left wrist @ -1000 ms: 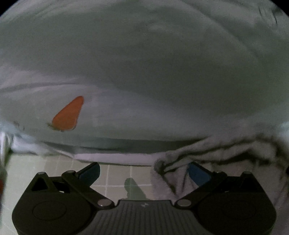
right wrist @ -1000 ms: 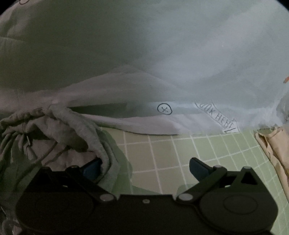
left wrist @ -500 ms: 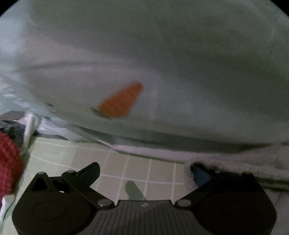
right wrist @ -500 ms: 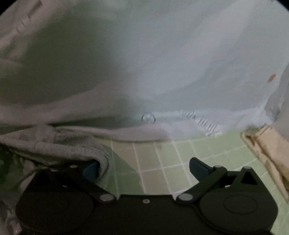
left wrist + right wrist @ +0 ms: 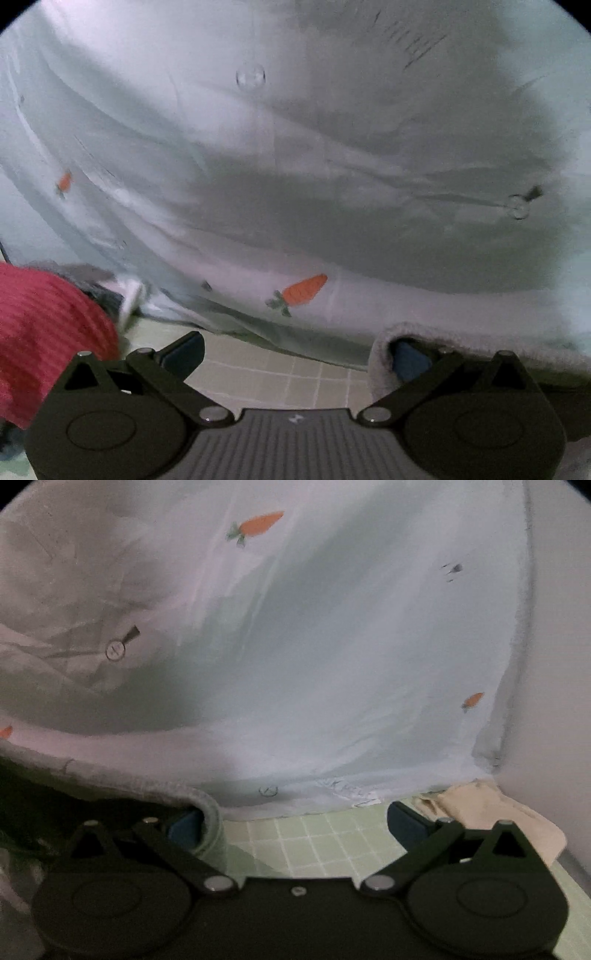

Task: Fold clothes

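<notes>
Left gripper (image 5: 295, 350) at the bottom of its frame, fingers spread wide, and the grey garment (image 5: 380, 354) is hooked over the right-hand finger only, nothing pinched between the pair. Right gripper (image 5: 295, 821) mirrors it: wide apart, grey fabric draped around the left-hand finger, the other blue pad (image 5: 404, 823) bare. So each gripper carries the garment from inside, like a waistband stretched between them.

What's changed? A second ago the grey cloth hung in a crumpled bunch with a drawstring showing at lower left of the right view; now it runs as a taut, smooth band. Both cameras have swung as well, and the carrot print has slid from left of centre to lower middle in the left view. I judge the opening is being pulled straight, a good set-up for laying it flat.

Just past the fingers, the green gridded mat (image 5: 325, 842) on the desk. Lower left in the left view, a red knit (image 5: 48, 332); lower right in the right view, a beige cloth (image 5: 491, 812). Beyond, filling both frames, the pale carrot-printed sheet (image 5: 295, 166), wrinkled and shadowed.
</notes>
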Motion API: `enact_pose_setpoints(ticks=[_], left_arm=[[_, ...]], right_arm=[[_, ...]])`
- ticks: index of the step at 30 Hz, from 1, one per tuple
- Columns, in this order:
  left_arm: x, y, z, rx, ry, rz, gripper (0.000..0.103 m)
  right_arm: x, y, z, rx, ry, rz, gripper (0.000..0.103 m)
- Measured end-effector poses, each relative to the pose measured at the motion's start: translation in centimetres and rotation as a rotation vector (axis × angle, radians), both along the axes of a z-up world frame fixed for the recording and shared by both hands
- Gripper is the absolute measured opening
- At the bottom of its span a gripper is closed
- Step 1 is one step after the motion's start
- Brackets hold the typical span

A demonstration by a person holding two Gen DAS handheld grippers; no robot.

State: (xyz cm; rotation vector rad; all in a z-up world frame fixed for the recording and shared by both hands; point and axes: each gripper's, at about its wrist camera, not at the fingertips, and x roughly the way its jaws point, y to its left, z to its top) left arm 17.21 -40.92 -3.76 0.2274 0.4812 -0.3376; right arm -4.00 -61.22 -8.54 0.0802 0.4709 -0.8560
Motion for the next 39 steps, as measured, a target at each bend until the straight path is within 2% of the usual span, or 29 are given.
enact_pose_setpoints(ticks=[3, 6, 9, 12, 17, 21, 23, 27, 33, 39], left_arm=[[-3.3, 1.9, 0.2, 0.054, -0.062, -0.057, 0.103], [-6.0, 3.6, -0.6, 0.114, -0.084, -0.095, 0.103], [-8.1, 4.9, -1.8, 0.159, -0.017, -0.09, 0.103], [-9.8, 6.1, -3.0, 0.171, 0.079, -0.052, 0.103], [-11.1, 7.3, -5.1, 0.179, 0.25, 0.014, 0.103], [-11.3, 7.8, -6.4, 0.208, 0.367, 0.003, 0.103], [-11.7, 7.9, -6.7, 0.208, 0.402, -0.01, 0.103], [-12.4, 8.3, -6.3, 0.147, 0.462, -0.044, 0.103], [-13.9, 8.8, -5.7, 0.149, 0.463, -0.072, 0.103], [-15.1, 10.4, -5.8, 0.149, 0.505, -0.071, 0.103]], right_arm=[[-2.2, 0.8, 0.2, 0.003, -0.006, -0.011, 0.103], [-4.3, 1.8, -0.1, 0.011, 0.004, -0.01, 0.103], [-5.8, 2.6, -0.8, 0.02, 0.042, 0.003, 0.103], [-7.2, 3.5, -1.8, 0.045, 0.081, 0.011, 0.103], [-8.5, 4.2, -3.6, 0.099, 0.157, 0.034, 0.103], [-8.5, 4.7, -4.5, 0.119, 0.211, 0.069, 0.103], [-8.5, 4.8, -4.7, 0.135, 0.229, 0.089, 0.103], [-8.9, 4.9, -4.9, 0.178, 0.232, 0.107, 0.103], [-10.5, 5.6, -4.8, 0.235, 0.218, 0.106, 0.103], [-12.5, 7.1, -5.6, 0.32, 0.231, 0.123, 0.103]])
